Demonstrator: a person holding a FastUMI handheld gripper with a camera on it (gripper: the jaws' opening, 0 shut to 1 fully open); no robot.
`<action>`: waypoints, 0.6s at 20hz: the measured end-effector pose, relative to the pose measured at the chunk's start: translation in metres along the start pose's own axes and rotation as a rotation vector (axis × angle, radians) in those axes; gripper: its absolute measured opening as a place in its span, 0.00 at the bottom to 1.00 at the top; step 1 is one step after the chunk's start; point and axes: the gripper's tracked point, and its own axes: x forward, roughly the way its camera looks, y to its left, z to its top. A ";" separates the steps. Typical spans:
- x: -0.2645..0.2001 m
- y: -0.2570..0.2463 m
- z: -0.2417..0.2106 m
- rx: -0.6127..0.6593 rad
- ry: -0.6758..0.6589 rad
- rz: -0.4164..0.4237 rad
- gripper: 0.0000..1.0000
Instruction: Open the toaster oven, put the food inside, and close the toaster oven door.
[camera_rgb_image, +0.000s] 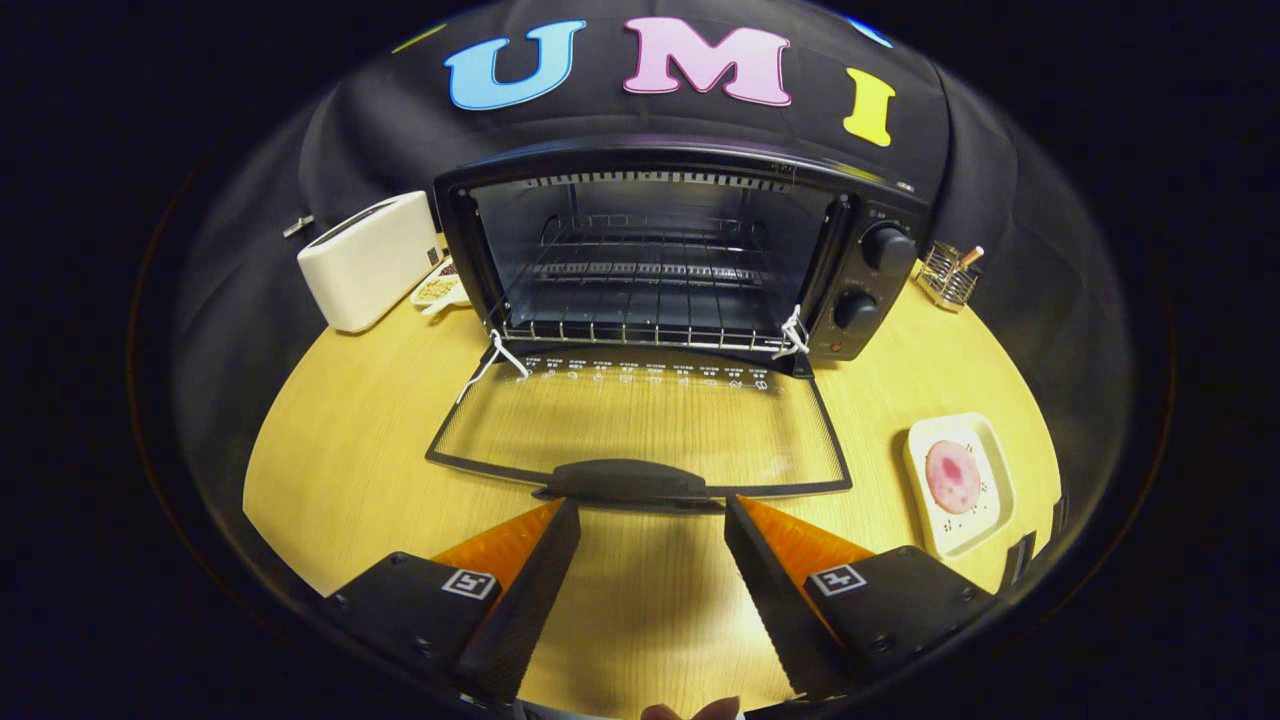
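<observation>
The toaster oven (680, 250) stands at 12 o'clock from the hand-held gripper (652, 518), its glass door (640, 425) dropped flat onto the worktop (340, 470) and the door handle (628, 482) lying just ahead of the fingertips. The fingers are spread wide with nothing between them, so the opening step looks done and the fetching of the food is in hand. The food, a round pink slice (953, 476), lies on a pale square plate (985, 440) at about 2 o'clock, near the door's right corner but apart from it. The next move probably calls for swinging right, lowering over the plate and closing on a thin, flat piece that may be awkward to pinch, then carrying it over the lowered door onto the wire rack (640, 300). A white toaster (368, 260) sits at 10 o'clock with a small dish (436, 288) half hidden behind it, contents unclear. The 2 knobs' (872, 280) markings and the print along the door's hinge edge are too small to read, and a wire holder (948, 275) at 1 o'clock is hard to make out.
</observation>
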 end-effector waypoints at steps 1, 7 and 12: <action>-0.002 0.000 -0.002 0.002 0.007 0.011 0.97; -0.026 -0.023 0.013 0.012 0.009 0.103 0.97; -0.057 -0.068 0.032 -0.024 0.037 0.204 0.98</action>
